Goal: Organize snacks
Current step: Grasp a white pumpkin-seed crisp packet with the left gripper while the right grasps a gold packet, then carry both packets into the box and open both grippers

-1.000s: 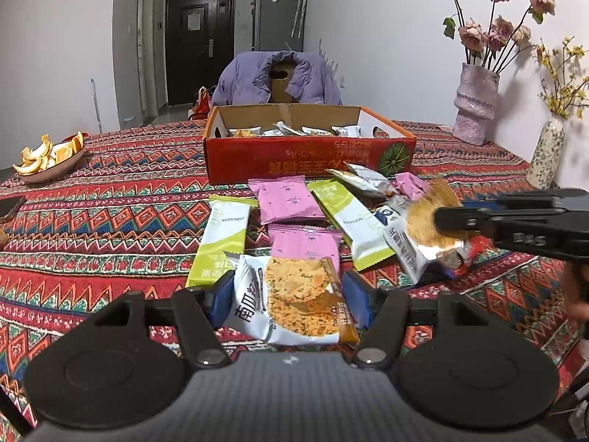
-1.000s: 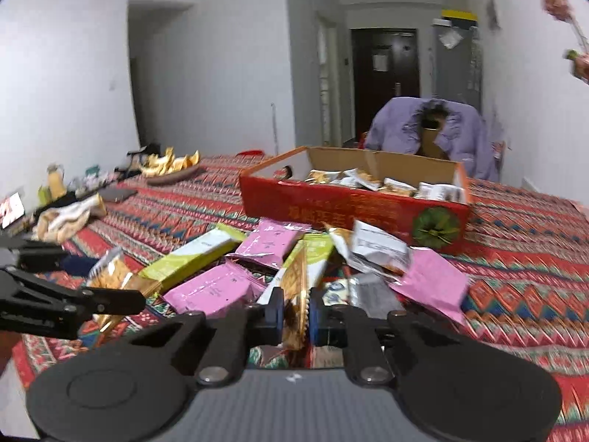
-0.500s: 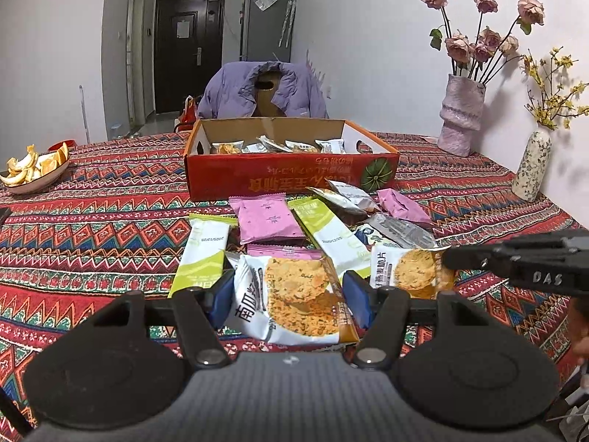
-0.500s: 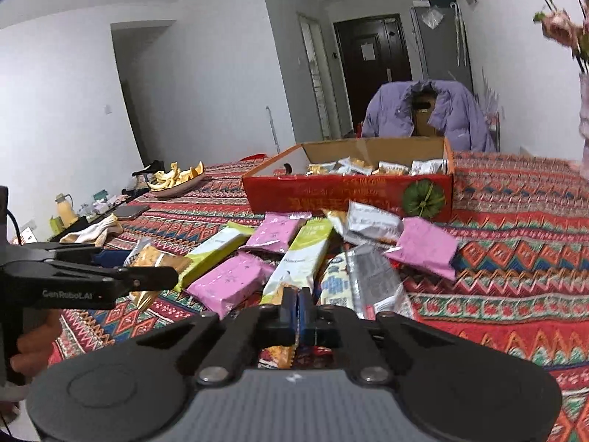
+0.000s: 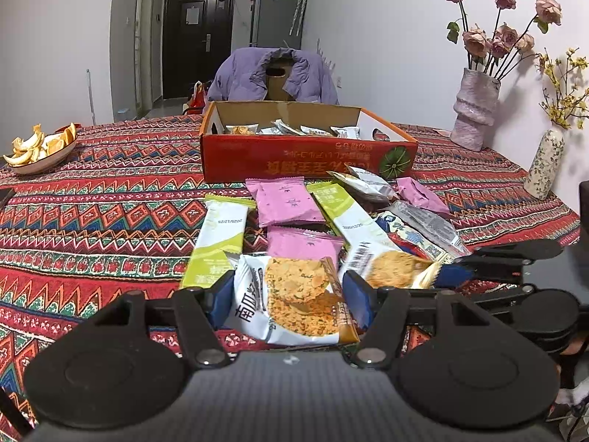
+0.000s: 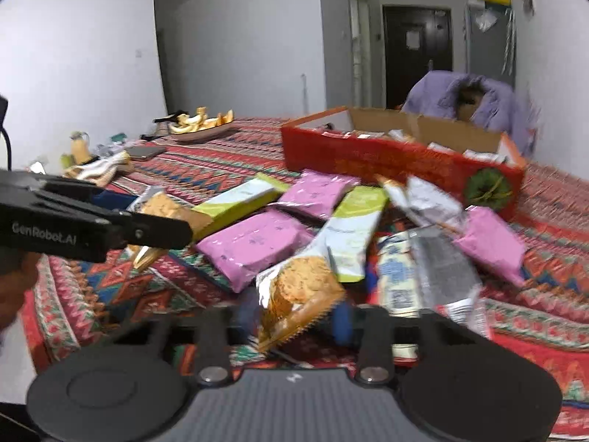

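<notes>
The left tongs (image 5: 289, 296) are clamped on a white cracker packet (image 5: 294, 300), blue pads pressing both sides of it, the packet sitting low over the counter (image 5: 92, 221). Big characters run down its white side, but I can't make them all out. The right tongs (image 6: 294, 318) have just been opening: a second cracker packet (image 6: 298, 294), gold-edged and showing a round cracker, stands tilted between the blue pads. The picture is blurred there, yet the pads look clear of it, so the grip seems let go. From the left view this packet (image 5: 394, 270) lies just right of the held one, with the right tongs' arm beside it.

"GenRobot.AI" is printed on the left tongs' arm in the right wrist view. Beyond the tongs lies a heap of snacks: two green-and-white bars (image 5: 221, 235), one stamped with a date, pink packets (image 5: 285, 202), silver wrappers (image 5: 368, 182) and a blue-and-white pouch (image 5: 416, 232), several overlapping. Behind them stands the red cardboard box (image 5: 305, 158), open-topped, with printed characters upside down, a green fruit emblem on its front, and more packets inside.

Left of the heap the patterned cloth is bare as far as a bowl of orange peel (image 5: 40, 147). Two vases (image 5: 475, 110) stand near the right edge.
</notes>
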`<state>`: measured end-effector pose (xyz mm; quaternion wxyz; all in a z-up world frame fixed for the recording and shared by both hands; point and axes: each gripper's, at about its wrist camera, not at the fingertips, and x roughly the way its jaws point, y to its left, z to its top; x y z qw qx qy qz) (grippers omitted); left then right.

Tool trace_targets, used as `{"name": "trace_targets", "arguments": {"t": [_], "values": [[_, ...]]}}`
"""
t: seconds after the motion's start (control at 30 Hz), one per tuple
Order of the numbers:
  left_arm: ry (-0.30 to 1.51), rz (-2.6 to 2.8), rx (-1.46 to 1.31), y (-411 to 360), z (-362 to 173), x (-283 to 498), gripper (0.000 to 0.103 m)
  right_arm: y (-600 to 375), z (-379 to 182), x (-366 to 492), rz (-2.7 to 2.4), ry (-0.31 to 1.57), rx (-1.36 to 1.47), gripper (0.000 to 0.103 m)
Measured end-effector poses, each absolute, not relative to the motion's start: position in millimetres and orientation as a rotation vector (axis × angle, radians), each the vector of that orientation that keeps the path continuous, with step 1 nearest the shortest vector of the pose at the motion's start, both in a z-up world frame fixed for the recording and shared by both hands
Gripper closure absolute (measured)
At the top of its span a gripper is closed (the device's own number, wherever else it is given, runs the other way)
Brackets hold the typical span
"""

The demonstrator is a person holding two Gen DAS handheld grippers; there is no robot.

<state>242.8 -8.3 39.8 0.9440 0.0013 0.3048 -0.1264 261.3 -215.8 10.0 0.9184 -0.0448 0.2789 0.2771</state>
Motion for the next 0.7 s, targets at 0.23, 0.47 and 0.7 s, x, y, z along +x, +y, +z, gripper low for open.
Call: {"name": "trace_targets", "arguments": {"t": [0.23, 0.47, 0.7], "values": [[0.616, -0.24, -0.004, -3, 43, 243, 0.04, -209, 23, 245, 0.582, 0.514, -0.12, 0.094], [0.587, -0.249, -0.021, -1, 55, 246, 0.04, -214, 53, 217, 0.561, 0.433, -0.158, 0.098], [0.53, -0.271, -0.027, -6, 81, 287, 0.04, -235, 80, 241, 0.46, 0.372, -0.129, 0.098]]}}
